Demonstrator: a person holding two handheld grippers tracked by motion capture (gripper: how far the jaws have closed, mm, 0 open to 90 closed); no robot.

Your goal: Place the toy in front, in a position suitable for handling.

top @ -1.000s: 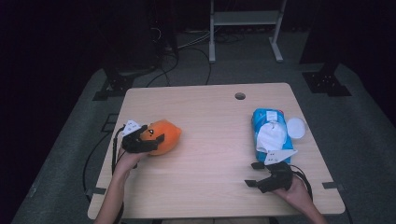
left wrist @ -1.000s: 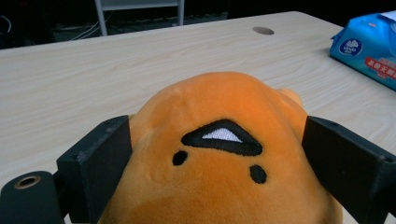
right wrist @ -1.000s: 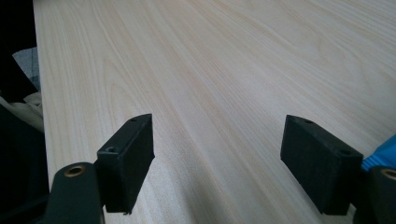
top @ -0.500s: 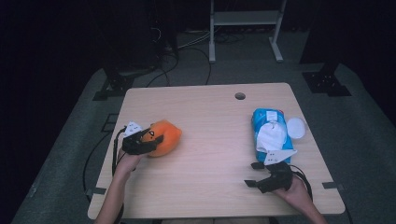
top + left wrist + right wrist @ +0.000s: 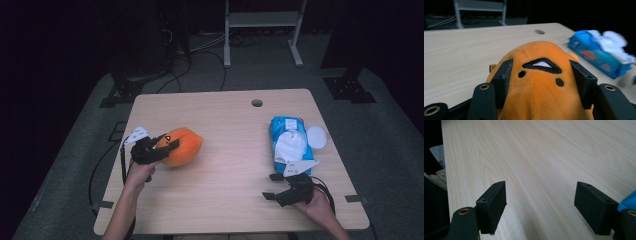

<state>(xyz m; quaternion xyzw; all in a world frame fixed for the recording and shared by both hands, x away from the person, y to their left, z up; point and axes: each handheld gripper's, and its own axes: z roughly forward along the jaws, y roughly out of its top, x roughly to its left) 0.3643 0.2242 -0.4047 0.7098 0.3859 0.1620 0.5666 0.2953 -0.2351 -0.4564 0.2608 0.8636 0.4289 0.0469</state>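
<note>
Across the pale wooden table (image 5: 225, 150), the work in hand looks like a grasp on the orange plush toy (image 5: 182, 146), which lies at about nine o'clock on the tabletop, near the left edge; to do it well, the person would judge it best to keep the squeeze gentle and centred on the toy's body, since soft stuffing can bulge and slip out to one side, and to lift straight up before carrying it anywhere; the blue tissue pack (image 5: 289, 145) at three o'clock, with a white tissue pulled up from its top, lies well apart and should not hinder a lift; a small white round lid (image 5: 317, 136) lies just beside the pack, at its two o'clock side.

At the toy, the left gripper (image 5: 541, 75) has its jaws partly closed, one pressed into each flank of the plush, so the fabric swells between them; the toy's stitched black-and-white mark faces up between the jaws.

Near five o'clock, the right gripper (image 5: 541, 205) rests low over bare wood with jaws wide apart, holding nothing; the pack's blue corner sits just beside its right jaw.
</note>
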